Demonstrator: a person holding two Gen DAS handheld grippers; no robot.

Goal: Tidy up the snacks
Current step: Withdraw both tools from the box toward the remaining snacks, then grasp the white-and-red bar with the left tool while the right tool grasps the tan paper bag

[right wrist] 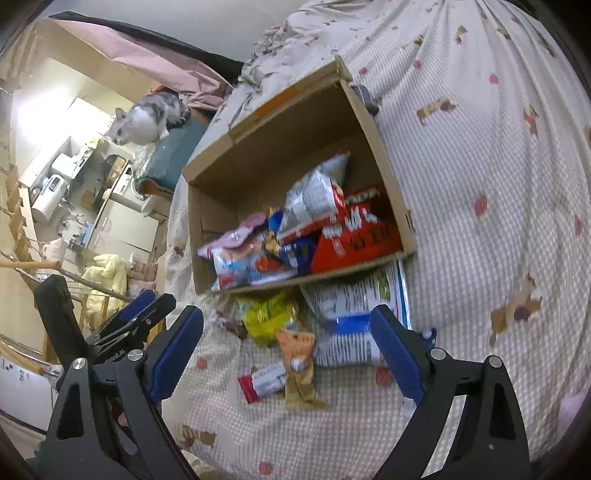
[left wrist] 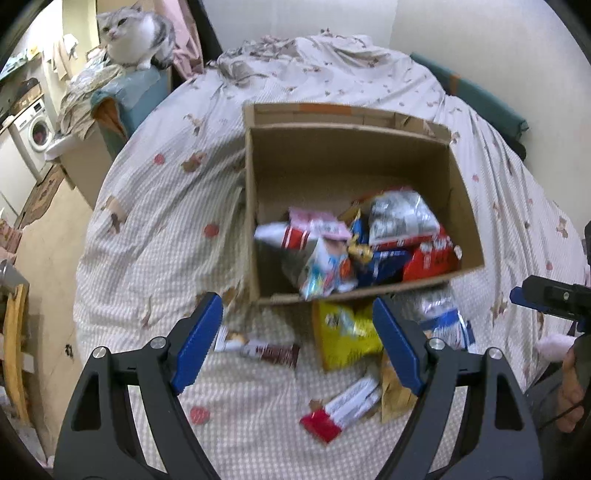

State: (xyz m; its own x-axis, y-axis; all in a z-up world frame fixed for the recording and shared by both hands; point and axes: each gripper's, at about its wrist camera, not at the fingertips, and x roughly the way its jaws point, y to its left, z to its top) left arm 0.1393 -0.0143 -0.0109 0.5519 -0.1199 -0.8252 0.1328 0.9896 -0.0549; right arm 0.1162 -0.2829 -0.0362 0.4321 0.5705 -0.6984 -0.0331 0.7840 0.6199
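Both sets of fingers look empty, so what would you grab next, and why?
Probably lower the right gripper onto the orange wrapper lying right below its open fingers; it sits loose on the bedspread, outside the cardboard box.

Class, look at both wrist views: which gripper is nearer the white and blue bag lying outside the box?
Right. The right gripper has the white and blue bag by its right finger; the left gripper is further left, over the yellow packet.

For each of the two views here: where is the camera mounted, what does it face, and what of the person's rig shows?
Left wrist: on the left gripper, angled down at the cardboard box; open blue fingers, right gripper at the edge.
Right wrist: on the right gripper, facing the box from its other side; open fingers, left gripper beside.
Shared: box, yellow packet, cat, bed.
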